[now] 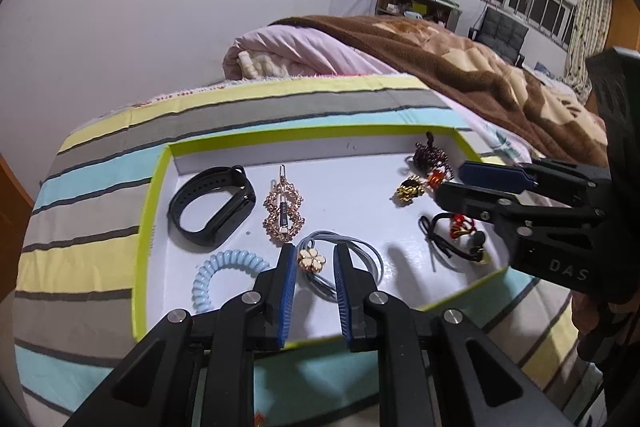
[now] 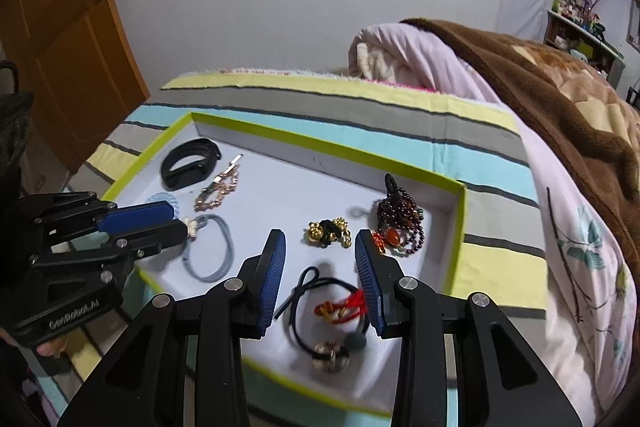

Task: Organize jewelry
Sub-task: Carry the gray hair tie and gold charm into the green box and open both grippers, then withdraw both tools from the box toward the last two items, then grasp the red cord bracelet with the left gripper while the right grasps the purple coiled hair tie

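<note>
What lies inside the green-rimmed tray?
Tray: black band, rhinestone clip, blue coil tie, flower tie, gold charm, dark beads, red-knot tie. Gripper fingers partly cover some.

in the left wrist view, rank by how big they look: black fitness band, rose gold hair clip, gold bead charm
1. black fitness band
2. rose gold hair clip, narrower, though about as long
3. gold bead charm, clearly smallest, though it lies a bit farther from the camera

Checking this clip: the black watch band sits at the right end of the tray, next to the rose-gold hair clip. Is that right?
Not quite. The black watch band sits at the left end of the tray, not the right. It does lie next to the rose-gold hair clip. The left wrist view shows this plainly.
</note>
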Available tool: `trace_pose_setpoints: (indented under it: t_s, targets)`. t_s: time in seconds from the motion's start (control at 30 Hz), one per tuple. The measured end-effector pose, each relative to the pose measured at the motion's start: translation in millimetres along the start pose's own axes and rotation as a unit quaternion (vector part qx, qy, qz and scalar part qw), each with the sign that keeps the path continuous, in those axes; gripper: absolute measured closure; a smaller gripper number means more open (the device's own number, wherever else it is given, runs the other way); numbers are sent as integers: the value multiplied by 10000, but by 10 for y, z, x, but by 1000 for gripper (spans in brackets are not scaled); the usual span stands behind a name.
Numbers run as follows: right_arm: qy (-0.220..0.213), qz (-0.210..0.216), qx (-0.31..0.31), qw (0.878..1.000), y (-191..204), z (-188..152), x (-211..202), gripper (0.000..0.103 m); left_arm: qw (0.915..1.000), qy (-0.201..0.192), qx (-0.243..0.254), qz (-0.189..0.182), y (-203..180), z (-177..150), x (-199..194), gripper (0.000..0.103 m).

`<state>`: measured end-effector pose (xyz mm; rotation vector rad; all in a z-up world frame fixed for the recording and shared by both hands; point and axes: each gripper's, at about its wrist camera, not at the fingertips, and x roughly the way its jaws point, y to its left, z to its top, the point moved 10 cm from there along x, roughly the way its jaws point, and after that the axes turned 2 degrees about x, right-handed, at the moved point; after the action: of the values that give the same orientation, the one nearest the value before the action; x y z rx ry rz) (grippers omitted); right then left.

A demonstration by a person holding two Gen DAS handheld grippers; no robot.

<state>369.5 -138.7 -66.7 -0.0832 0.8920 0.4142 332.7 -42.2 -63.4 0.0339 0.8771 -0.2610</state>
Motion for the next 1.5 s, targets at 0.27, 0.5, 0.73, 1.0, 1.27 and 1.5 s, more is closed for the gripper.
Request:
trace_pose_setpoints:
  t_s: [0.27, 0.5, 0.73, 1.0, 1.27, 1.5]
  targets:
    - [-350, 2, 135, 9993, 22, -233, -577, 66, 9993, -365, -80, 26, -38, -137, -505, 85]
    - [-428, 91, 328, 9985, 106, -639, -940, 66, 9979, -625, -109, 135, -112, -482, -930, 85]
    - [-511, 91, 435, 9977, 225, -989, -1196, 66, 9972, -693, -212, 206, -183, -915, -1234, 85]
    - [-559, 174, 518, 9969, 333, -1289, -1375, 66, 9965, -714, -350, 264, -189, -1291, -1442, 85]
    - [-561, 198, 649, 9961, 338, -1442, -1459, 66, 9961, -709, -424, 323, -147, -1476, -1544, 85]
    - [-508, 198, 652, 9964, 351, -1476, -1440, 66, 9958, -687, -490, 358, -98, -1472, -1529, 85]
